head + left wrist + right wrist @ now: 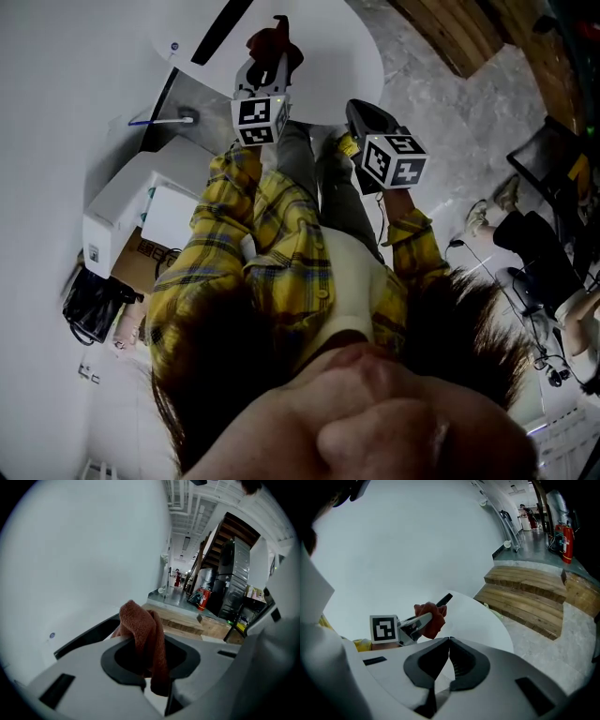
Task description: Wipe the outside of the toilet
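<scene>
Left tool (149, 667) clamped on a rust-red cloth (140, 623), poised over the white toilet (333, 66) just below. Right tool (449, 644) jaws together, empty, alongside. Wiping seems barely begun — next, press the cloth against the outer shell.

Workshop-like hall: wooden steps (525, 597), red fire extinguisher (566, 543), ceiling pipes (180, 498), white toilet (323, 56)

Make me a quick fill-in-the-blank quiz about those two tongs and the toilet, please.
1. The left tongs are ___ on the reddish-brown cloth.
2. The right tongs are closed and hold ___.
3. The toilet in front of the person is ___ in colour.

Missing words: shut; nothing; white.
</scene>
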`<state>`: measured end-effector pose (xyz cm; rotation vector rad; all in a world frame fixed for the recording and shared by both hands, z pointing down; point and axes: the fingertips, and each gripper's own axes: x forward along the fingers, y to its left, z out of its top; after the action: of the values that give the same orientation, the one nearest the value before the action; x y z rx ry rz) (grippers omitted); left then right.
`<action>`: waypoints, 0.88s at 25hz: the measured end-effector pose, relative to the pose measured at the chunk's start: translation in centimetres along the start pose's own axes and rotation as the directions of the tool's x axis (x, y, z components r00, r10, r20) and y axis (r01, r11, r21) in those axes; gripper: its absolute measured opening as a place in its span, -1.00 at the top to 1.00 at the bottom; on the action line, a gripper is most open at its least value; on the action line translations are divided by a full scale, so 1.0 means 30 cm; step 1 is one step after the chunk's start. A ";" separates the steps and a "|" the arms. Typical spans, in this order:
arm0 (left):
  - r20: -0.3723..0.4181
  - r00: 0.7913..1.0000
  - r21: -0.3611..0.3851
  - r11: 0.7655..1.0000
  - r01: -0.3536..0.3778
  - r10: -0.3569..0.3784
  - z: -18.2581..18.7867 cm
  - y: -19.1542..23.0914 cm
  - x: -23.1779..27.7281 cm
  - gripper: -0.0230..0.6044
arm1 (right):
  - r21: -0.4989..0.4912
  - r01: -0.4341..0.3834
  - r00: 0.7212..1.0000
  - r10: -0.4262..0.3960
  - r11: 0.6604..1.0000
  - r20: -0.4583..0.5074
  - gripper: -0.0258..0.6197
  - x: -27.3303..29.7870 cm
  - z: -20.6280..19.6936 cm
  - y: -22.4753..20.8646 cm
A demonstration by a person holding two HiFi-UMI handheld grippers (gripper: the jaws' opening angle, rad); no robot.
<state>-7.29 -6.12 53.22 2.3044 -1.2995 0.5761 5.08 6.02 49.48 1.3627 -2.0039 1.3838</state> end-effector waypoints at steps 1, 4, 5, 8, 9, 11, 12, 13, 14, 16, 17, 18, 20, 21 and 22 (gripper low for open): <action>-0.007 1.000 -0.009 1.000 -0.018 0.017 -0.022 0.008 -0.028 0.61 | -0.004 -0.002 1.000 0.002 1.000 -0.002 0.84 -0.006 -0.005 0.000; -0.029 0.997 -0.031 0.997 -0.067 0.066 -0.085 0.028 -0.103 0.61 | -0.016 -0.006 1.000 0.006 1.000 -0.009 0.84 -0.019 -0.020 -0.004; -0.036 0.996 -0.035 0.996 -0.081 0.080 -0.104 0.035 -0.125 0.61 | -0.020 -0.006 1.000 0.006 1.000 -0.012 0.84 -0.021 -0.025 -0.003; -0.042 0.992 -0.049 0.991 -0.121 0.119 -0.137 0.058 -0.183 0.61 | -0.029 -0.008 1.000 0.008 1.000 -0.019 0.84 -0.023 -0.040 0.007; -0.043 0.991 -0.053 0.990 -0.132 0.130 -0.147 0.061 -0.200 0.62 | -0.032 -0.012 1.000 0.011 0.999 -0.021 0.84 -0.024 -0.044 0.011; -0.049 0.987 -0.056 0.987 -0.153 0.150 -0.172 0.062 -0.230 0.61 | -0.039 -0.023 0.999 0.022 0.999 -0.026 0.84 -0.025 -0.053 0.023; -0.051 0.985 -0.054 0.985 -0.165 0.162 -0.185 0.064 -0.242 0.61 | -0.043 -0.028 0.999 0.027 0.999 -0.028 0.84 -0.023 -0.057 0.030; -0.052 0.983 -0.055 0.983 -0.178 0.175 -0.197 0.067 -0.253 0.61 | -0.047 -0.033 0.999 0.031 0.998 -0.029 0.84 -0.021 -0.061 0.036; -0.052 0.980 -0.058 0.979 -0.193 0.190 -0.208 0.072 -0.263 0.61 | -0.051 -0.036 0.999 0.035 0.998 -0.032 0.84 -0.018 -0.064 0.042; -0.052 0.974 -0.072 0.972 -0.225 0.222 -0.231 0.079 -0.283 0.61 | -0.056 -0.039 0.999 0.037 0.998 -0.038 0.84 -0.018 -0.072 0.047; -0.056 0.970 -0.080 0.968 -0.239 0.235 -0.246 0.082 -0.291 0.61 | -0.057 -0.039 0.998 0.036 0.998 -0.042 0.84 -0.020 -0.076 0.047; -0.063 0.967 -0.089 0.964 -0.250 0.245 -0.264 0.085 -0.296 0.62 | -0.057 -0.038 0.998 0.036 0.998 -0.044 0.84 -0.020 -0.080 0.047; -0.092 0.963 -0.110 0.958 -0.263 0.254 -0.311 0.091 -0.293 0.61 | -0.058 -0.036 0.998 0.033 0.998 -0.048 0.84 -0.019 -0.088 0.045; -0.111 0.961 -0.121 0.956 -0.266 0.253 -0.339 0.091 -0.286 0.61 | -0.058 -0.035 0.998 0.032 0.998 -0.049 0.84 -0.018 -0.090 0.044; -0.132 0.960 -0.126 0.956 -0.265 0.249 -0.367 0.089 -0.276 0.61 | -0.059 -0.034 0.998 0.031 0.998 -0.050 0.84 -0.016 -0.092 0.043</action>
<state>-15.12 4.41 58.16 1.9719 -1.5435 0.6656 3.61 8.72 49.73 1.2637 -2.0267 1.3474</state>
